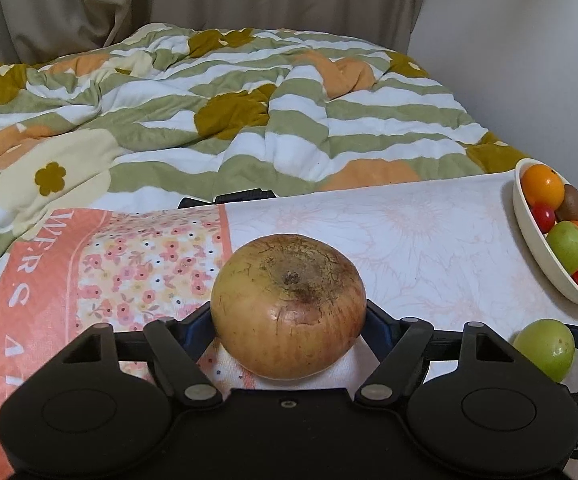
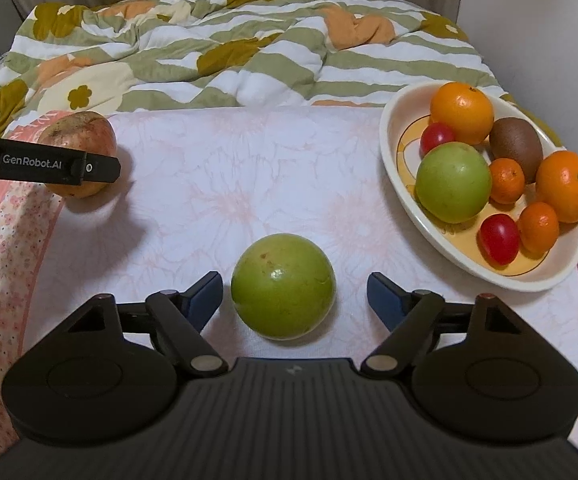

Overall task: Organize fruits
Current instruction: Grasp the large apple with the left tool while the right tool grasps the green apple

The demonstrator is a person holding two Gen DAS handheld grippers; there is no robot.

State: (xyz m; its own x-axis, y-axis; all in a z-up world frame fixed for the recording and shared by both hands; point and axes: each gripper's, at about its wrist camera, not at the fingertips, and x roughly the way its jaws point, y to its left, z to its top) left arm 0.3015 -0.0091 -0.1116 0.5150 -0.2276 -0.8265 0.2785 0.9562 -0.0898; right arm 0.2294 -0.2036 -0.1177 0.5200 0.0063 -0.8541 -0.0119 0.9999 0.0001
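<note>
A big brownish-red apple [image 1: 289, 304] rests on the flowered tablecloth [image 1: 429, 232]. My left gripper [image 1: 289, 314] is shut on it, with a blue pad against each side. In the right wrist view the same apple [image 2: 77, 136] lies at the far left, with one of the left gripper's fingers [image 2: 97, 168] across its front. A green apple [image 2: 283, 286] sits on the cloth between the fingers of my right gripper [image 2: 293, 280], which stands open with a gap on both sides. That green apple [image 1: 545, 350] also shows at the lower right of the left wrist view.
A cream oval bowl [image 2: 389, 152] at the right holds oranges, a green apple, a kiwi and small red fruits. The bowl [image 1: 529, 236] also shows at the right edge of the left wrist view. A rumpled striped quilt [image 2: 249, 60] lies behind the table, with curtains beyond.
</note>
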